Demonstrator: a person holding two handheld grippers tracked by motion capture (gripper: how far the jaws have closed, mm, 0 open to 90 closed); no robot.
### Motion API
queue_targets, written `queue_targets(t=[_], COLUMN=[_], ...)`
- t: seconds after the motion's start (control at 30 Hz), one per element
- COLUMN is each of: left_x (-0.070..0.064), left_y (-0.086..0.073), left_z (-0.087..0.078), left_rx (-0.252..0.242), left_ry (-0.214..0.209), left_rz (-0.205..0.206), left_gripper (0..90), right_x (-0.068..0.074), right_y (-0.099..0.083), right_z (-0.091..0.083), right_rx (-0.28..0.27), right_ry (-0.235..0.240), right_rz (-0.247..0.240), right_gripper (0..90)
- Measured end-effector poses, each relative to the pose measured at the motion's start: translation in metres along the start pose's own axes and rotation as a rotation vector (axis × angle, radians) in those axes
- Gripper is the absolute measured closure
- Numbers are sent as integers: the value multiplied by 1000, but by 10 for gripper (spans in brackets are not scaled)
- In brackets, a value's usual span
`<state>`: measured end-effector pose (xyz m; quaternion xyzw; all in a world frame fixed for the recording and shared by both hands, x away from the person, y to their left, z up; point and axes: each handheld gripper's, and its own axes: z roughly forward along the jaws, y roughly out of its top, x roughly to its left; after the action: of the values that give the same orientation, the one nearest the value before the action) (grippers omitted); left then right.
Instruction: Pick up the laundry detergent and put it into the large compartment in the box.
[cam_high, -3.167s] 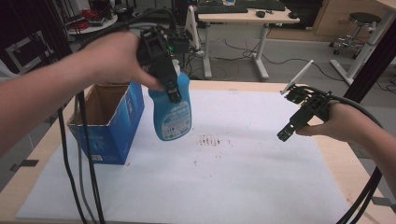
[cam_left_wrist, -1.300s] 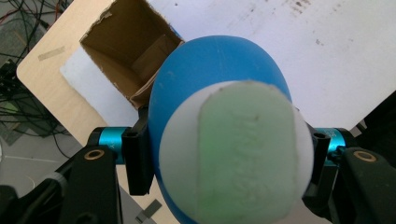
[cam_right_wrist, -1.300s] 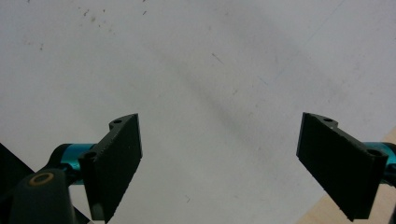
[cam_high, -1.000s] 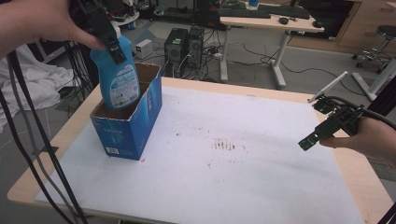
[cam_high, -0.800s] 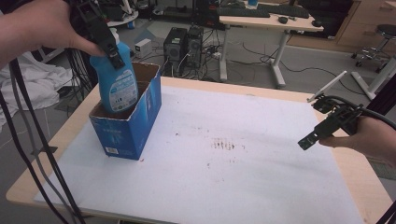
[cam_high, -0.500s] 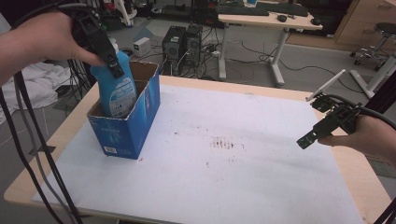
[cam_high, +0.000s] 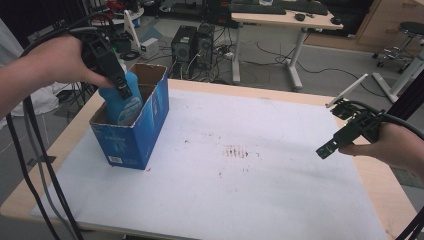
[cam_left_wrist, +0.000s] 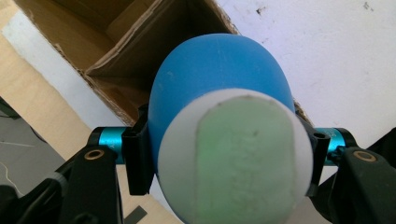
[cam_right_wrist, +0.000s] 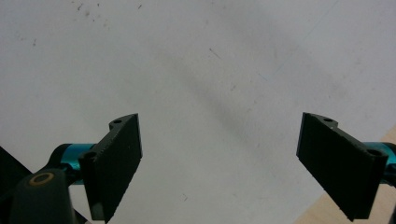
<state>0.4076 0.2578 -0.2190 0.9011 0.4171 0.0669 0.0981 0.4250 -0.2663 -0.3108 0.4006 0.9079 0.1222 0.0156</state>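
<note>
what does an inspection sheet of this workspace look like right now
surface: wooden table under a white sheet, reddish stains near its middle
job's things: blue bottle partly inside open blue cardboard box
clutter: nothing seen
grippers: left gripper shut on the bottle, jaws on both its sides; right gripper open, above bare sheet
cables: black cables hang from the left gripper past the table edge; another trails from the right gripper
surroundings: computer towers, desk, stool on the floor behind
</note>
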Motion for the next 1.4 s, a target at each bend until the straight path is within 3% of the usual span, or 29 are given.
queue_targets(t=[0.7, 1.4], left_x=[-1, -3], left_y=[-13, -16], left_z=[43, 59], left_rx=[42, 57], left_ry=[-16, -19], left_rz=[7, 2], left_gripper=[376, 376], right_x=[0, 0], right_y=[0, 0], right_z=[0, 1], right_rx=[-3, 6], right_ry=[0, -3], right_rz=[-1, 0], right_gripper=[134, 134])
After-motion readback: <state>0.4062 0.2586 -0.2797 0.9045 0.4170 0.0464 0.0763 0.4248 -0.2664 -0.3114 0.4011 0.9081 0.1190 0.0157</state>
